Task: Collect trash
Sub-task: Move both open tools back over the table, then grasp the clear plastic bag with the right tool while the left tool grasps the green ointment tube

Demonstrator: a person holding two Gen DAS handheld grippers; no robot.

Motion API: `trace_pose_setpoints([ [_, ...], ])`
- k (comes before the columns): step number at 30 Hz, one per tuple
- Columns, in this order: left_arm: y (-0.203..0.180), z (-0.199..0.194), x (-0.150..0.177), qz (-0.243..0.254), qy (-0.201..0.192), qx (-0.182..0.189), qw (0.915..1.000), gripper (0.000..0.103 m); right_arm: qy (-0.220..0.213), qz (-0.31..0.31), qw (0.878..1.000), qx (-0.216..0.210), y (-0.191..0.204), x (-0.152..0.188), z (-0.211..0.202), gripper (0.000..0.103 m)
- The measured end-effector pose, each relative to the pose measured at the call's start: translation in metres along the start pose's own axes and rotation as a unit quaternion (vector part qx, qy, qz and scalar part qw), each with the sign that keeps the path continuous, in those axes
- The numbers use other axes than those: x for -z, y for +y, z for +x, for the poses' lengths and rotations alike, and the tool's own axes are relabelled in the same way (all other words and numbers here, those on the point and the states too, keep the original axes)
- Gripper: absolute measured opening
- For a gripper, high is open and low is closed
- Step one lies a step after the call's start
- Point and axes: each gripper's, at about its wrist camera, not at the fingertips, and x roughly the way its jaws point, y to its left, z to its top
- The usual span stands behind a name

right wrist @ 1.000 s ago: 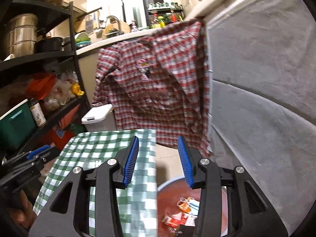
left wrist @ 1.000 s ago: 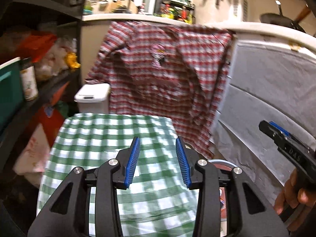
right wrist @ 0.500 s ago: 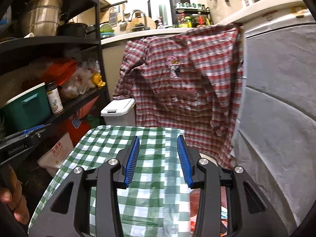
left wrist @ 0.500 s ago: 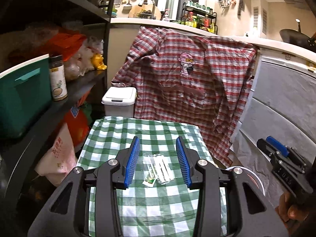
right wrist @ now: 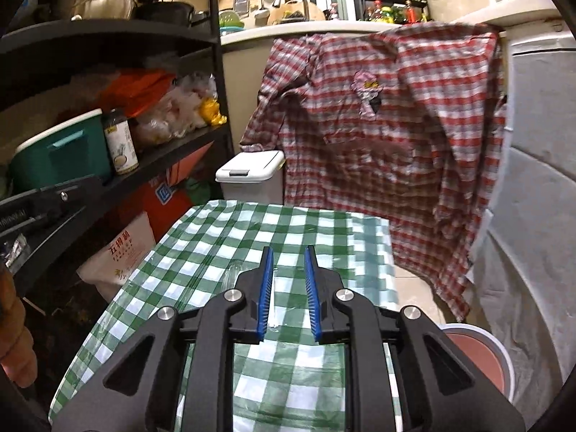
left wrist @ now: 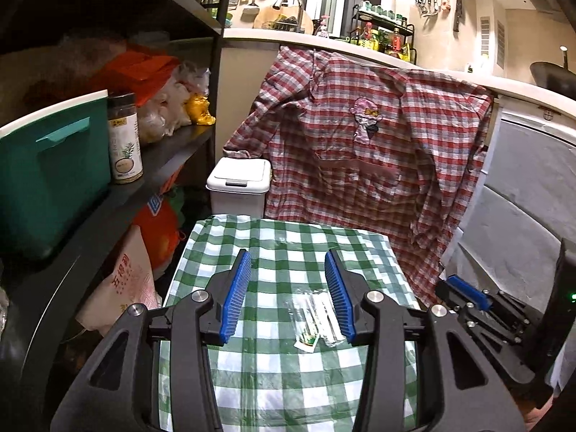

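Note:
A clear plastic wrapper [left wrist: 318, 311] with a small green sachet lies on the green checked tablecloth [left wrist: 288, 367]. My left gripper [left wrist: 288, 255] hovers over it with its jaws opening; the wrapper sits beside the right-hand pad, untouched. My right gripper [right wrist: 288, 252] is over the same cloth [right wrist: 324, 223] with its jaws closing and narrow. A clear wrapper strip [right wrist: 273, 297] lies on the table under its left pad, and no pad presses on it. The right gripper [left wrist: 464, 293] also shows at the right edge of the left wrist view.
A red basin with a white rim [right wrist: 475, 356] stands on the floor right of the table. A white lidded bin [left wrist: 239, 183] is behind the table, below a hanging red plaid shirt [left wrist: 360, 165]. Crowded black shelves [left wrist: 162, 151] line the left. A hand [right wrist: 14, 327] holds the left gripper.
Both views have swung left, away from the red basin and over the table. The wrapper came into sight. The right jaws have narrowed; the left jaws widened slightly.

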Motion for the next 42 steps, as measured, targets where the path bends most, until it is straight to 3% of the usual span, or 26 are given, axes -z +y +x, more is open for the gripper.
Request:
trace_pose_setpoints([
  [6,0.015,0.012,-0.001,-0.001,0.003,-0.012,0.9999,0.043,-0.005,-0.017,1.000,-0.010,0.017,0.005,0.029,0.020],
  [11,0.026,0.020,0.000,0.001,0.006,-0.020,0.9998,0.045,0.016,-0.024,0.999,-0.024,0.027,0.015,0.057,0.023],
  [19,0.044,0.038,0.005,-0.006,0.022,-0.032,0.9992,0.046,0.070,-0.035,0.996,-0.053,0.039,0.033,0.090,0.051],
  [28,0.053,0.048,0.007,-0.010,0.030,-0.034,0.9989,0.046,0.128,-0.062,0.989,-0.036,0.051,0.053,0.119,0.051],
  [31,0.057,0.051,0.009,-0.014,0.033,-0.034,0.9988,0.047,0.136,-0.067,0.988,-0.028,0.050,0.057,0.123,0.041],
  [36,0.059,0.065,0.019,-0.027,0.051,-0.024,0.9981,0.047,0.146,-0.057,0.987,-0.022,0.037,0.059,0.123,0.005],
  [42,0.050,0.088,0.036,-0.019,0.071,-0.024,0.9970,0.047,0.136,-0.040,0.989,-0.033,0.025,0.055,0.116,0.001],
])
